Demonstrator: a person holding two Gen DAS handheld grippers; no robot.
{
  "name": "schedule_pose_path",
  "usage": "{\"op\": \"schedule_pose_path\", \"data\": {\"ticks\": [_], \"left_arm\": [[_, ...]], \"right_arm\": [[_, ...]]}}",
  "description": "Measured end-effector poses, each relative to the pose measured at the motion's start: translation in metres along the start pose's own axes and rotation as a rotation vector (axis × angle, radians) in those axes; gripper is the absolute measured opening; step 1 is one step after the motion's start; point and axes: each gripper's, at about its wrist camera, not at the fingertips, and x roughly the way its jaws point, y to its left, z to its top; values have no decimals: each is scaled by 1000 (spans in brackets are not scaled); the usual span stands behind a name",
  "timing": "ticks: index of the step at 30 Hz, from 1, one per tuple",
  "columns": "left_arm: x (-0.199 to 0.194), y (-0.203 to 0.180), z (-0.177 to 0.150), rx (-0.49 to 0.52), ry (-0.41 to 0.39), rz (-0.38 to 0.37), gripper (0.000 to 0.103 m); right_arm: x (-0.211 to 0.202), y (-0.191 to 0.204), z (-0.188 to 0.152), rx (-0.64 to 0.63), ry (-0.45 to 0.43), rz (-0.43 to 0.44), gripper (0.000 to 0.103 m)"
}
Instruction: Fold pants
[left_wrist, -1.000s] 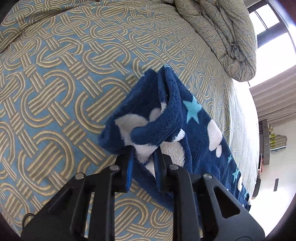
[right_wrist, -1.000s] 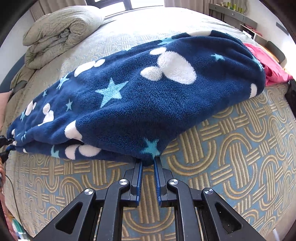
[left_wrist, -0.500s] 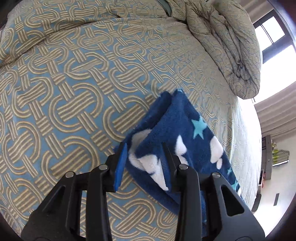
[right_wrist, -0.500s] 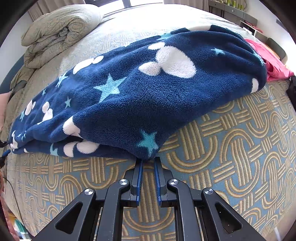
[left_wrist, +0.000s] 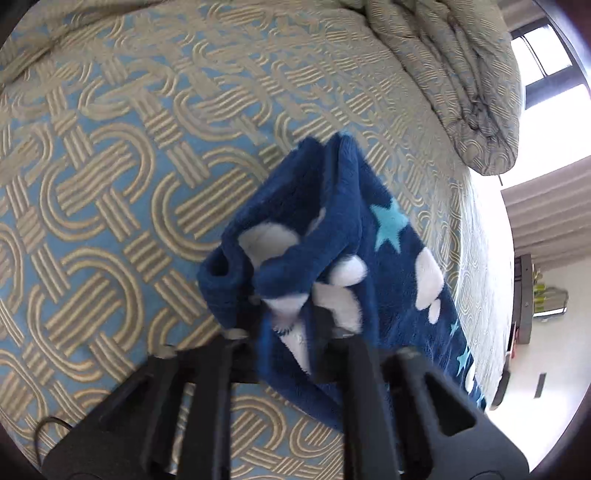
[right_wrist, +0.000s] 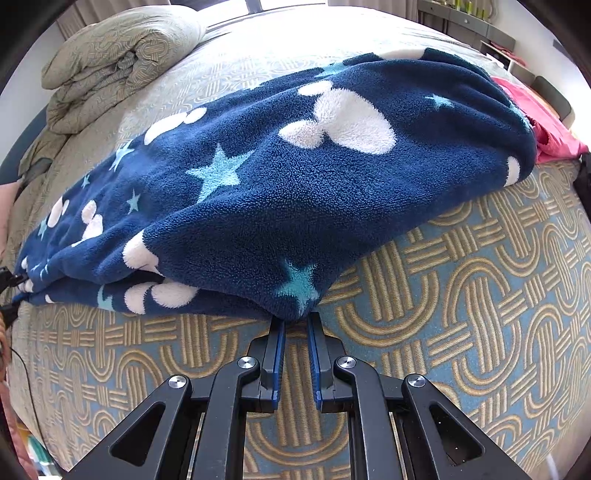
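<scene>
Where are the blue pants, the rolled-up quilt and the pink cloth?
blue pants (right_wrist: 258, 206), right wrist view, top fleece layer.
rolled-up quilt (right_wrist: 122, 59), right wrist view, its rolled end.
pink cloth (right_wrist: 546, 125), right wrist view, part showing behind the pants.

Bedding and room items around the work area.
Bedspread (right_wrist: 480, 295) with interlaced tan bands on blue; folded duvet (right_wrist: 118, 62) of like pattern near the window (left_wrist: 546, 66); pink garment (right_wrist: 554, 136) at the far right edge; curtain (left_wrist: 546, 218) beside a dark shelf (left_wrist: 524, 295).
</scene>
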Motion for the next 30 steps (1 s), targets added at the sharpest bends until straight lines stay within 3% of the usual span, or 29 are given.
{"op": "schedule_pose_path", "data": {"ticks": [4,7,12,17,19,23,26,30], "left_arm": [[-30,-14,6,76,-94,19,9],[-45,-8,16,64,-127,-34,9],[-3,15,22,16,-11,45,11],[0,27,10,-4,-50,54,24],[-10,24,6,20,-79,132,41],[-41,10,-6,84,-205,242,46],[-49,-7,-24,153,-182,183,47],[-39,-47,-73,282,-51,57,47]], "right_arm": [[1,0,1,-2,0,-3,11],[2,1,1,-2,-3,-8,11],[2,2,-1,-9,-12,-15,11],[0,-4,-4,-11,-5,-13,11],[-2,-8,-5,-8,-3,-17,11],[-20,-17,-5,-2,-63,40,12],[-29,-15,-4,-34,-99,91,13],[-26,3,-4,-123,-95,101,30]]}}
